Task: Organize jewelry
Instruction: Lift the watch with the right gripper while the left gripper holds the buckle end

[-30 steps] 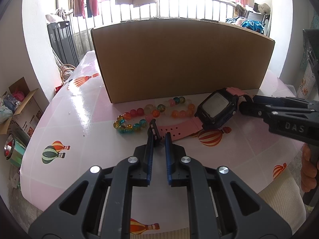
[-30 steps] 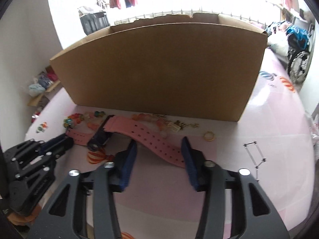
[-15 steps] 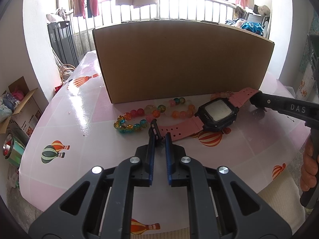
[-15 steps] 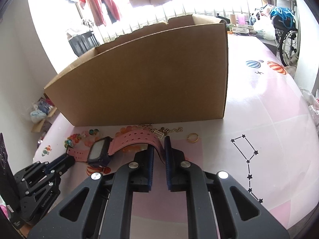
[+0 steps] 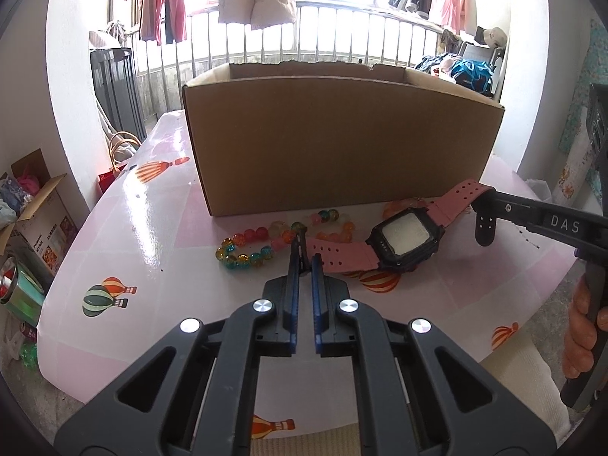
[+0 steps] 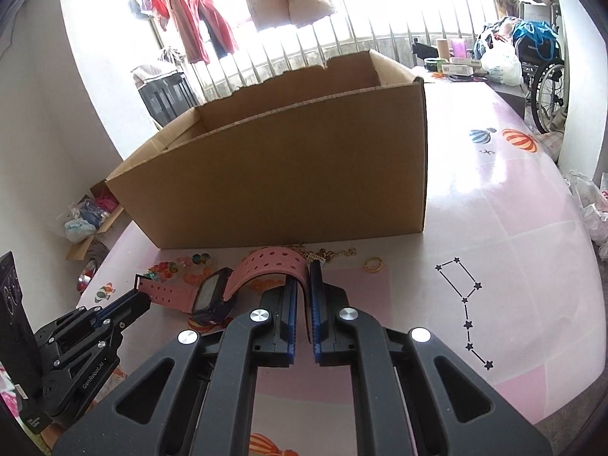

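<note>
Right wrist: jaws lately closing, now around watch strap

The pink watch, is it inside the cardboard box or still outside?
Outside. The pink watch hangs in front of the cardboard box, its strap ends pinched by the left gripper and the right gripper.

A large open brown cardboard box stands on the pink balloon-patterned table. Just before its front wall lie a multicoloured glass-bead bracelet at left, a pink-strapped black digital watch in the middle, then a thin gold chain and a small gold ring at right.
</note>
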`<state>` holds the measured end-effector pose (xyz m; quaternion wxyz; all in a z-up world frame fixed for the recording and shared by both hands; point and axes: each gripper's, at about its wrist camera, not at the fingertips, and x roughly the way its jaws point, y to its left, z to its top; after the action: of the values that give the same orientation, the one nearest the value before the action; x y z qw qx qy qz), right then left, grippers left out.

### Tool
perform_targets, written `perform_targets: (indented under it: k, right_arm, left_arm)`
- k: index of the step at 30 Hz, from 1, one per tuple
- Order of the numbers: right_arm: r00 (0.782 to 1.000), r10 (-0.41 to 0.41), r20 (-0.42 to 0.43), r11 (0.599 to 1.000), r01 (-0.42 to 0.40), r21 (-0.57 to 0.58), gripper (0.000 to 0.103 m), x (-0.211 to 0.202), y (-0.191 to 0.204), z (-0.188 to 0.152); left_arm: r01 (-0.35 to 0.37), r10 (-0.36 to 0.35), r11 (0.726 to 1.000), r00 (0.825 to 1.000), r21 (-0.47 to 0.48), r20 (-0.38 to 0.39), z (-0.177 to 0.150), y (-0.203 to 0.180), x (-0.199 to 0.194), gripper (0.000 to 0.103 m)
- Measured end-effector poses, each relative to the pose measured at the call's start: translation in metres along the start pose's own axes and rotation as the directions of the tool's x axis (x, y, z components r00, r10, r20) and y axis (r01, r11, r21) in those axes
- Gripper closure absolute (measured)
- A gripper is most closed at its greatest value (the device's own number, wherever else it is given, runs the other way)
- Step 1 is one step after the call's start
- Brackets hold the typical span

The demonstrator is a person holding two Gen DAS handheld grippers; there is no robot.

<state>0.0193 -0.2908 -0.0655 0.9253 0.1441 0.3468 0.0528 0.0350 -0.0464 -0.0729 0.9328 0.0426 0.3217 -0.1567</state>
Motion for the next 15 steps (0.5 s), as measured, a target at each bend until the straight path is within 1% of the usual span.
perform_targets:
  k: [6, 15]
  right_arm:
    - [0.999, -0.002, 0.034, 1.000, 0.002, -0.010, 0.096, -0.011, 0.004, 0.002]
    - [0.996, -0.003, 0.084, 1.000, 0.003, -0.002, 0.096, -0.029, 0.005, 0.002]
  left_arm:
    - [0.004, -0.004, 1.000, 1.000, -0.001, 0.030, 0.006, -0.004, -0.010, 0.098]
    - [0.008, -0.009, 1.000, 0.997, 0.021, 0.081, 0.012, -0.012, -0.027, 0.098]
